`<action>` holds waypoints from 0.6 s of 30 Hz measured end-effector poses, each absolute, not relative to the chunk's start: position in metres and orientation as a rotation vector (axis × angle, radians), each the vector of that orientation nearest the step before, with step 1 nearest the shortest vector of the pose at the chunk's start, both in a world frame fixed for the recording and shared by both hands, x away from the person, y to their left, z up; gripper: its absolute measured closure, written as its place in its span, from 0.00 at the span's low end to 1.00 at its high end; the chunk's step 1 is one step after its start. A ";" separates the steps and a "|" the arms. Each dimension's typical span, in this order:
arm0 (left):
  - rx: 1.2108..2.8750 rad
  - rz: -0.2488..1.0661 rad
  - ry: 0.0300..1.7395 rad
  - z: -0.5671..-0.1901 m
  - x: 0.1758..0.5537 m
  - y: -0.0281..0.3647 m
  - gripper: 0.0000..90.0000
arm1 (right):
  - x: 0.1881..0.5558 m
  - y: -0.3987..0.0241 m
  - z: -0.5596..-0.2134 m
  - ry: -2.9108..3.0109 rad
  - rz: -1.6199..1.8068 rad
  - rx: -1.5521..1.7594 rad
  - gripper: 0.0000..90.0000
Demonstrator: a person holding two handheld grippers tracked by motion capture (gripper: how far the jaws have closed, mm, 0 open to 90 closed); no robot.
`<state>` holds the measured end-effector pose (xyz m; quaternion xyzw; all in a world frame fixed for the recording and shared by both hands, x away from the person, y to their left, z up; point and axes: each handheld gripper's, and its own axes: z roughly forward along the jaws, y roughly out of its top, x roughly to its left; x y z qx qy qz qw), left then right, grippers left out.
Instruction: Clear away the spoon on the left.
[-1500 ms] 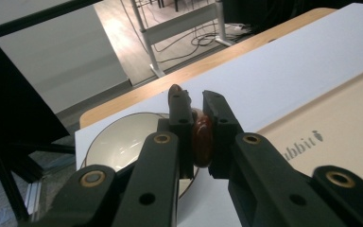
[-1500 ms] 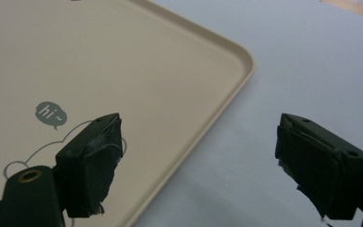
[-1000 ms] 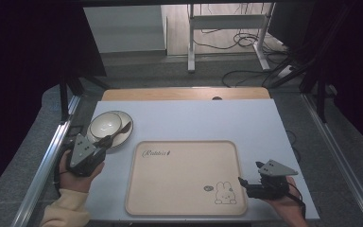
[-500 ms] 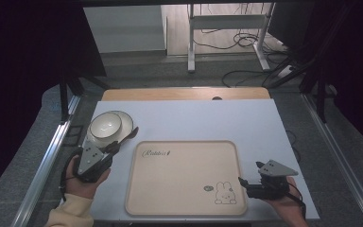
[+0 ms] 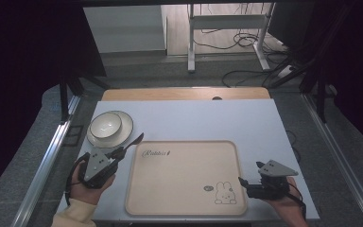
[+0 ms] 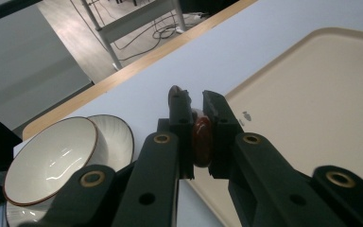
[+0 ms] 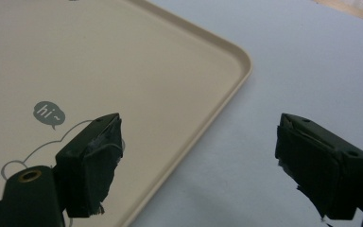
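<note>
My left gripper (image 5: 121, 152) sits at the table's front left, just left of the beige tray (image 5: 184, 189), and is shut on a dark reddish-brown spoon (image 5: 134, 140) whose bowl end points up and right over the tray's corner. In the left gripper view the spoon handle (image 6: 202, 137) is pinched between the jaws of the left gripper (image 6: 196, 97). A white bowl (image 5: 105, 124) rests on a white plate (image 5: 125, 125) behind it. My right gripper (image 5: 249, 173) is open beside the tray's front right corner. In the right gripper view the right gripper (image 7: 198, 137) straddles the tray's rim (image 7: 227, 90).
The tray carries a rabbit drawing (image 5: 224, 193) and a "hi~" bubble (image 7: 47, 113). The pale blue table (image 5: 208, 120) ends in a wooden strip (image 5: 184, 93) at the back. A metal rail (image 5: 47, 161) runs along the left side.
My left gripper has shifted right toward the tray with the spoon in it, away from the plate's front edge. The right gripper has stayed put.
</note>
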<state>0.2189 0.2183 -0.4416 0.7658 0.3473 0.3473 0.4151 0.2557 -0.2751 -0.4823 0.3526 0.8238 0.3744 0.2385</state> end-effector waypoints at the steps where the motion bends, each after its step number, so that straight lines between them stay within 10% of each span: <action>1: 1.922 0.871 0.871 -0.442 0.218 0.217 0.93 | 0.256 -0.275 -0.482 2.256 1.026 0.966 0.18; 18: 1.997 0.847 0.837 -0.454 0.210 0.205 0.93 | 0.256 -0.274 -0.483 2.258 1.023 0.966 0.18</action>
